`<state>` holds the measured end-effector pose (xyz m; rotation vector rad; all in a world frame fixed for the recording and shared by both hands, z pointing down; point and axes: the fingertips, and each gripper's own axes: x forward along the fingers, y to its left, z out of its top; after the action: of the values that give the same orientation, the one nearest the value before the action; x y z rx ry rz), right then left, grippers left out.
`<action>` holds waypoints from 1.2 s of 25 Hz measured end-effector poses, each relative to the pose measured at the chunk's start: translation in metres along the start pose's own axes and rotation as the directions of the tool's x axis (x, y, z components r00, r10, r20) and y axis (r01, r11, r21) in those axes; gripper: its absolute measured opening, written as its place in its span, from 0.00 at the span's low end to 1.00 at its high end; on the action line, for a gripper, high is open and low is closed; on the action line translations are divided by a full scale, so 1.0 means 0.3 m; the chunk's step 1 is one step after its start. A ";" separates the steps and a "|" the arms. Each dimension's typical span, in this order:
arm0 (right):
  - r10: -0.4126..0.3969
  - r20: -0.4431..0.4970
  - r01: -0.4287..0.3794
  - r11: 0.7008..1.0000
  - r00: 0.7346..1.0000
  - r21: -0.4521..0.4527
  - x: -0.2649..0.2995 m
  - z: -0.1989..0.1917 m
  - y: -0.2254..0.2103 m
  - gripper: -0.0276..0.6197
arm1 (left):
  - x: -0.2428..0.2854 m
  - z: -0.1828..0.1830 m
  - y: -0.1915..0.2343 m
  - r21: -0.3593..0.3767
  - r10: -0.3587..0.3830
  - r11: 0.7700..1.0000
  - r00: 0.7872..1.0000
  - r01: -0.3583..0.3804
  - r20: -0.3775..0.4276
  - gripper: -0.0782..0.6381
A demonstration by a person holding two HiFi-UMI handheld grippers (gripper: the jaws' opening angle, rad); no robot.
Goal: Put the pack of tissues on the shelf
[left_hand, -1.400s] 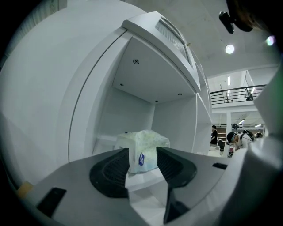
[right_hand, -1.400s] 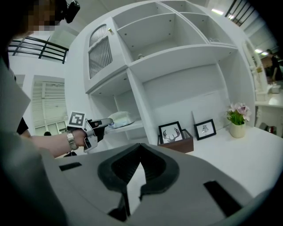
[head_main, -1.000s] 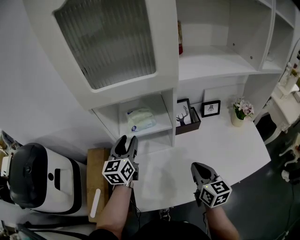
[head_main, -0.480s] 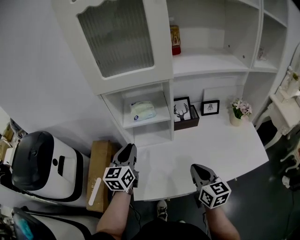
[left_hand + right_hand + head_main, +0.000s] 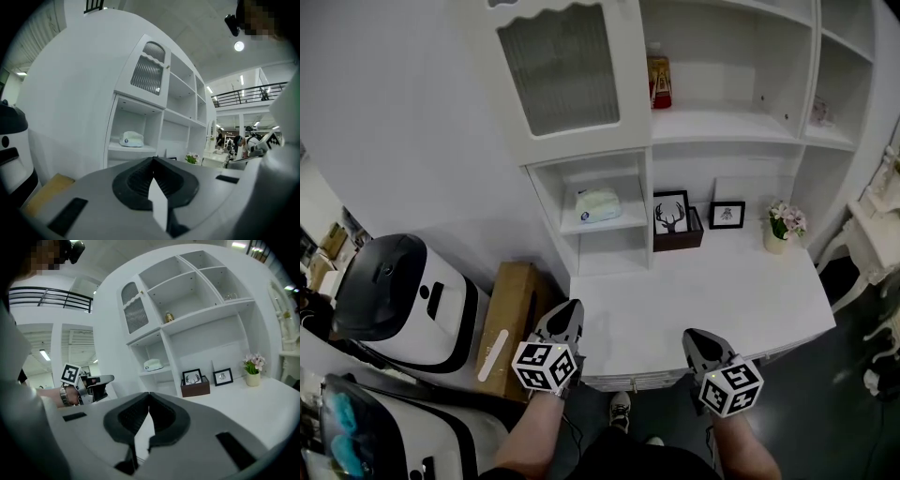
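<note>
Pack of tissues is sitting on the upper shelf of the small open cubby, under the cabinet door w/ the ribbed glass. It's a soft, puffy, rounded-off pack in pale crinkly wrap with a little blue mark on the front. Nothing is touching it and both grippers are well apart from it.

Left gripper: jaws fully together, nothing between them, and the dark ridged pads meet in a point. It's by the left front corner of the desk. Right gripper: tips also pressed together and empty, over the desk's front edge.

The desk and shelving are all smooth glossy white. On the desk against the back there's a black-framed deer print in a dark box, a smaller frame, and a white pot of pinkish flowers. The higher shelf has a red/yellow container, maybe a carton or a tin, too small to tell. A flat cardboard box stands left of the desk, beside a rounded white and black machine.
</note>
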<state>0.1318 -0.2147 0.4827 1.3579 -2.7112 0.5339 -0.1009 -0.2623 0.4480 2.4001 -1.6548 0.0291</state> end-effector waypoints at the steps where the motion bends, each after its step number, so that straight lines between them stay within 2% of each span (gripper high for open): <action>1: 0.012 -0.001 -0.012 1.000 1.000 -0.004 -0.014 -0.004 0.010 0.05 | -0.028 -0.011 -0.022 0.003 -0.002 1.000 1.000 0.002 -0.006 0.12; 9: 0.116 -0.038 -0.117 0.993 0.992 -0.028 -0.107 -0.061 0.105 0.05 | -0.255 -0.080 -0.164 0.017 0.022 1.000 0.999 -0.021 -0.043 0.12; 15: 0.164 -0.072 -0.167 0.986 0.984 -0.027 -0.138 -0.104 0.148 0.05 | -0.362 -0.130 -0.231 0.021 0.039 0.999 0.996 -0.038 -0.084 0.12; 24: 0.161 -0.082 -0.161 0.987 0.984 0.002 -0.084 -0.131 0.123 0.05 | -0.388 -0.150 -0.229 0.019 0.040 0.999 0.993 -0.038 -0.107 0.12; 30: 0.141 -0.098 -0.141 0.990 0.985 -0.003 -0.054 -0.155 0.168 0.05 | -0.411 -0.192 -0.194 -0.002 0.010 1.000 0.994 -0.010 -0.113 0.12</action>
<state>0.0973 -0.1590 0.5090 1.1120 -2.7397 0.5801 -0.0856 -0.1178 0.4764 2.3419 -1.6150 0.1609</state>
